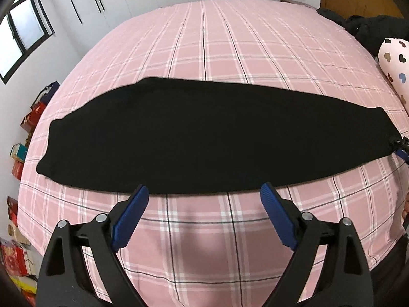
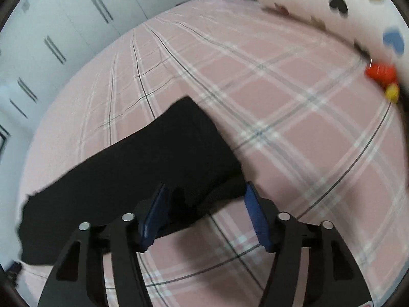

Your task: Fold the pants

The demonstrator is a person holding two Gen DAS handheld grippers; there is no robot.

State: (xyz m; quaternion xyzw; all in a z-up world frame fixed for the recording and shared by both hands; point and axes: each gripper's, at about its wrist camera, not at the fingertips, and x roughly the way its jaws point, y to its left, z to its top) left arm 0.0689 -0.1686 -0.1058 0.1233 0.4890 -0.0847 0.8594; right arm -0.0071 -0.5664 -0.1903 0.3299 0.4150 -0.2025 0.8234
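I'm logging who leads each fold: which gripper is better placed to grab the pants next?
Probably right. The right gripper is open, already straddling the near corner of the pants. The left gripper is open too, but short of their long edge.

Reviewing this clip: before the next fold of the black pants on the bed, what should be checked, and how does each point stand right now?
1. Pants lie flat in one long strip on the bed: ok.
2. Left claw open, at the near long edge, gripping nothing: ok.
3. Right claw open around the near corner of the pants' end: ok, not yet closed.
4. Cloth sits deep enough between the right claw's fingers: cannot tell, picture blurred.
5. Bed beyond the pants free for folding: ok.
6. Heart-print pillow apart from the pants: ok.
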